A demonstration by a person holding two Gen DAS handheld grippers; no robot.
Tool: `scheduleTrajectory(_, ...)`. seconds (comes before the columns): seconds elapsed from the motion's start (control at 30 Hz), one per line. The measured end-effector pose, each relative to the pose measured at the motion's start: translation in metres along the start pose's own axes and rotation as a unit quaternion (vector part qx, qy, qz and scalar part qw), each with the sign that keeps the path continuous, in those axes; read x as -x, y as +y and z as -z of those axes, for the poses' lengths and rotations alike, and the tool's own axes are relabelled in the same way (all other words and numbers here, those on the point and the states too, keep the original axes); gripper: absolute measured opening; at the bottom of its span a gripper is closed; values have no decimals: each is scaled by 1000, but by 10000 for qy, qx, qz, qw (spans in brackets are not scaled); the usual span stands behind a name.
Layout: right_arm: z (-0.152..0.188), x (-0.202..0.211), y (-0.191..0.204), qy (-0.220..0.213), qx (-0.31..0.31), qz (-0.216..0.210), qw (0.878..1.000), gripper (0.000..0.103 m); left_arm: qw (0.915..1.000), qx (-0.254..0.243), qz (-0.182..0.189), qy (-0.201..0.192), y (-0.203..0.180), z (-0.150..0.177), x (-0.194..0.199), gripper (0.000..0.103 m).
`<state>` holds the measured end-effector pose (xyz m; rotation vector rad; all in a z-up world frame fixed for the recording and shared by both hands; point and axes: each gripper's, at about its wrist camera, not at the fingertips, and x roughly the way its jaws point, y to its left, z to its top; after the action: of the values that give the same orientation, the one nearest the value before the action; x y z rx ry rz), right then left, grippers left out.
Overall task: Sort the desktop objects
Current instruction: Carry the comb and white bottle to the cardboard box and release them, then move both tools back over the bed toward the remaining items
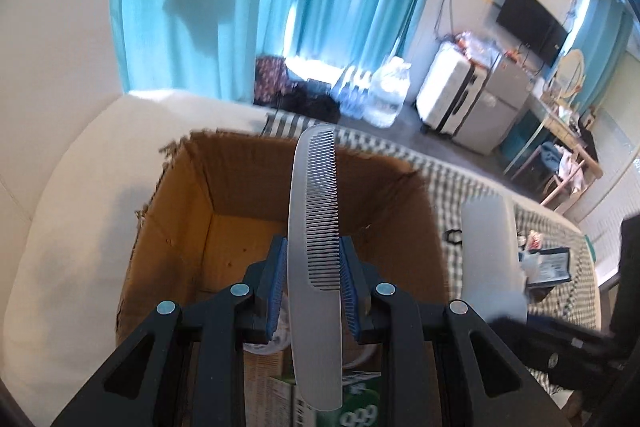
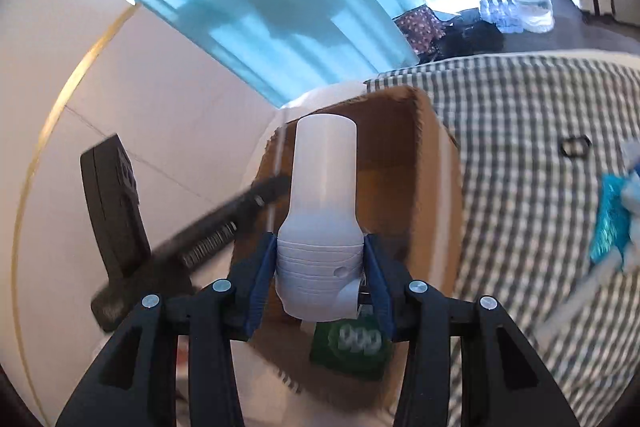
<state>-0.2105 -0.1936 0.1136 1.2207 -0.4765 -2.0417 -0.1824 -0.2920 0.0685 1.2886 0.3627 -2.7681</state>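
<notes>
Blue-padded and black-framed, the left claw (image 1: 314, 287) is clamped on a translucent grey plastic comb (image 1: 316, 251), which stands lengthwise between the pads with its teeth facing right. Beneath the comb lie a roll of tape (image 1: 272, 345) and a green printed carton (image 1: 356, 411), both inside the open brown cardboard box (image 1: 180, 219) directly under the claw. In the right wrist view, the right claw (image 2: 320, 275) grips a white plastic bottle-shaped container (image 2: 322, 211) by its ribbed lower part, its plain narrower end pointing away, held above the same box. The box rests on a bed covered in grey-and-white checked cloth (image 2: 520, 147), beside a white pillow (image 1: 72, 187). Farther off hang turquoise curtains (image 1: 200, 7), with a white suitcase (image 1: 448, 91) on the floor.
</notes>
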Motion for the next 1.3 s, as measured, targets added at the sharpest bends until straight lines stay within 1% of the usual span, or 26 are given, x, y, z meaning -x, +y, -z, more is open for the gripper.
scheduleTrajectory(0.1, -13, -20, 6, -27, 185, 224, 9996, 46, 9998, -8, -37, 187, 8, 0, -20, 26)
scheduleTrajectory(0.13, -17, -24, 7, -76, 188, 325, 9993, 49, 9998, -32, -52, 198, 8, 0, -23, 27)
scheduleTrajectory(0.17, -21, -25, 7, -110, 211, 382, 9990, 60, 9998, -58, -81, 190, 9, -2, -25, 34)
scheduleTrajectory(0.2, -23, -23, 7, -206, 241, 449, 9985, 70, 9997, -94, -100, 189, 9, -3, -26, 45)
scheduleTrajectory(0.23, -23, -17, 6, -346, 270, 496, 9978, 70, 9996, -120, -171, 188, 9, -4, -27, 79)
scheduleTrajectory(0.27, -28, -16, 6, -414, 290, 511, 9974, 70, 9994, -125, -277, 134, 8, -4, -26, 95)
scheduleTrajectory(0.3, -28, -11, 5, -481, 295, 517, 9971, 70, 9993, -123, -355, 10, 7, -3, -22, 95)
scheduleTrajectory(0.33, -27, -5, 2, -552, 284, 544, 9966, 70, 9993, -113, -354, -78, 6, -3, -19, 95)
scheduleTrajectory(0.47, -17, 24, -13, -780, 208, 875, 9929, 71, 9992, 42, -386, 43, 5, 1, -10, 95)
scheduleTrajectory(0.6, -2, 61, -28, -977, 102, 1210, 9878, 71, 9994, 16, -344, -60, -9, 9, 14, 97)
scheduleTrajectory(0.67, 8, 87, -34, -1102, 96, 1507, 9824, 71, 9993, -30, -335, -131, -22, 14, 28, 98)
scheduleTrajectory(0.8, 26, 133, -39, -1319, 168, 2057, 9696, 71, 9992, -151, -215, -298, -57, 23, 57, 101)
scheduleTrajectory(0.87, 36, 159, -36, -1493, 289, 2304, 9611, 71, 9988, -227, -99, -416, -77, 30, 73, 102)
scheduleTrajectory(1.0, 56, 203, -28, -1748, 507, 2666, 9465, 72, 9975, -411, 110, -563, -123, 41, 94, 103)
scheduleTrajectory(1.07, 65, 223, -27, -1895, 537, 2777, 9403, 75, 9968, -483, 180, -603, -145, 44, 101, 103)
scheduleTrajectory(1.17, 85, 251, -32, -2086, 520, 2835, 9346, 76, 9952, -598, 279, -725, -174, 57, 112, 103)
scheduleTrajectory(1.23, 99, 264, -38, -2146, 543, 2948, 9296, 76, 9942, -680, 297, -777, -193, 68, 116, 103)
scheduleTrajectory(1.3, 107, 272, -45, -2146, 536, 3021, 9272, 76, 9939, -725, 328, -761, -208, 78, 114, 103)
